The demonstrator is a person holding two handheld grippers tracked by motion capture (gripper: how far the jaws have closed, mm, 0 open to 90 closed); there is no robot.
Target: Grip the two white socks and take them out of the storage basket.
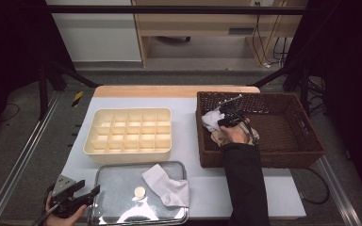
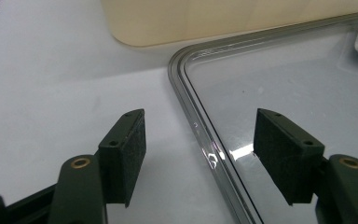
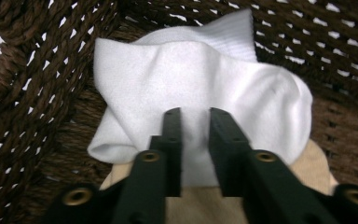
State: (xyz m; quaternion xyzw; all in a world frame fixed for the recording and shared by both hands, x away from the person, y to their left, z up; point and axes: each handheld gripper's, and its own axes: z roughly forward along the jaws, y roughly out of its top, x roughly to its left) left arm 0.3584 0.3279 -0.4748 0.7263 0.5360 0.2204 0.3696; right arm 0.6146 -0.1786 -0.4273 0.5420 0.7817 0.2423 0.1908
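Two jaws of right gripper (image 3: 195,116) pinched on white sock (image 3: 191,88) in wicker basket (image 3: 32,74) atop beige sock (image 3: 214,205); grasp step, next a clean lift toward divided tray (image 1: 128,131); left gripper (image 2: 200,154) agape, idle over clear lid (image 2: 284,93).

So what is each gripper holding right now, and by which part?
The right gripper pinches the white sock in the wicker basket, on a fold near its middle. The left gripper holds nothing, jaws open over the tray's rim.
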